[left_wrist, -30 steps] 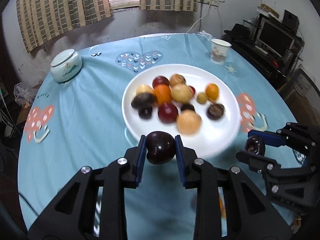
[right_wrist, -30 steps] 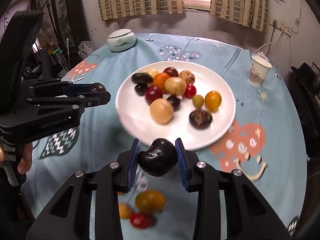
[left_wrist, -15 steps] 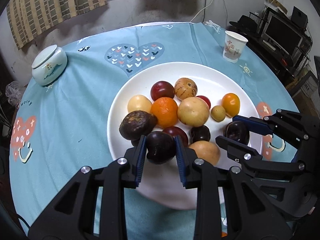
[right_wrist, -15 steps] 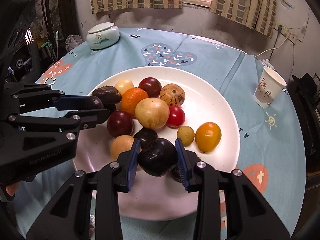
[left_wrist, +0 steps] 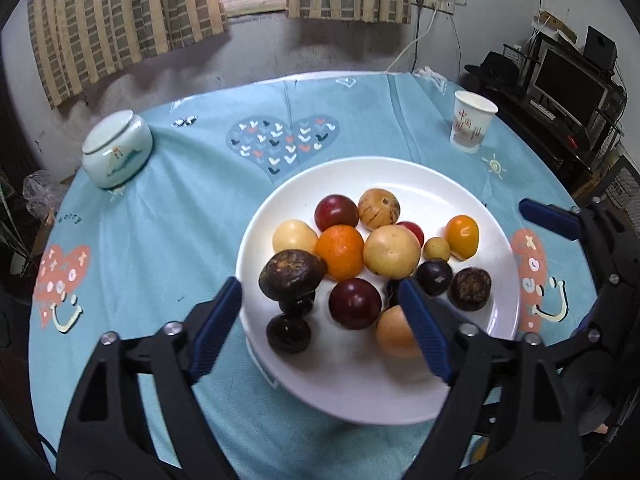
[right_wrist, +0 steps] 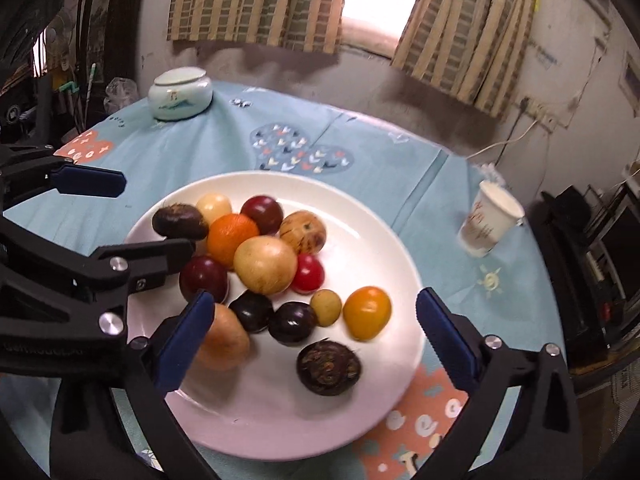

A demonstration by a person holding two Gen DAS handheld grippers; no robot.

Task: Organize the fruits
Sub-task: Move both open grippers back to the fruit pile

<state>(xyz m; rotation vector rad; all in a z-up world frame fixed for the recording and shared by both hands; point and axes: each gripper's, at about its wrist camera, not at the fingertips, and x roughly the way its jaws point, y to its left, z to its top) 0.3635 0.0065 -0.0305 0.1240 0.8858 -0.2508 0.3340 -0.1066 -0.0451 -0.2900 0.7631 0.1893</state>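
Looking along your left gripper (left_wrist: 320,320), you see the round white plate (left_wrist: 460,184) heaped with fruits: an orange (left_wrist: 340,252), smooth dark plums, pale yellow rounds. Your fingers are spread wide, gripping nothing; one glossy dark plum (left_wrist: 289,332) lies on the plate between them, touching neither.

Along your right gripper (right_wrist: 312,336), the fingers are likewise released. A second dark plum (right_wrist: 292,323) and a rough brown fruit (right_wrist: 329,367) sit on the plate (right_wrist: 360,208) between them. A paper cup (right_wrist: 490,220) stands apart.
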